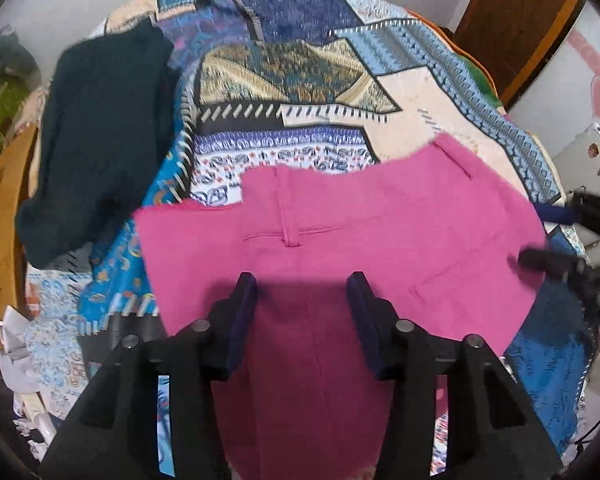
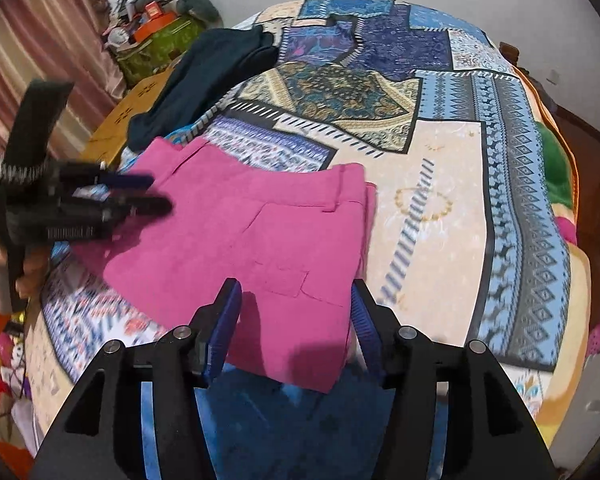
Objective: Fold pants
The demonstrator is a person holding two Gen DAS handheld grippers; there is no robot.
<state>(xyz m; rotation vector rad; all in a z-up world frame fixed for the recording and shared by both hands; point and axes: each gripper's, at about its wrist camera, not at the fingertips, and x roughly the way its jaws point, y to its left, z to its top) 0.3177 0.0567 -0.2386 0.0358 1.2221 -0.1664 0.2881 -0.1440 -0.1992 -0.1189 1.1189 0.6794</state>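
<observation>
Pink pants lie folded on the patchwork bedspread, waistband toward the far side. My left gripper is open and empty, hovering over the near part of the pants. In the right wrist view the pants lie flat with a back pocket showing. My right gripper is open and empty above the pants' near right corner. The left gripper also shows in the right wrist view at the pants' left edge. The right gripper shows in the left wrist view at the pants' right edge.
A dark green garment lies on the bedspread to the far left, also in the right wrist view. A wooden piece of furniture and a cluttered green box stand left of the bed. A white device sits to the right.
</observation>
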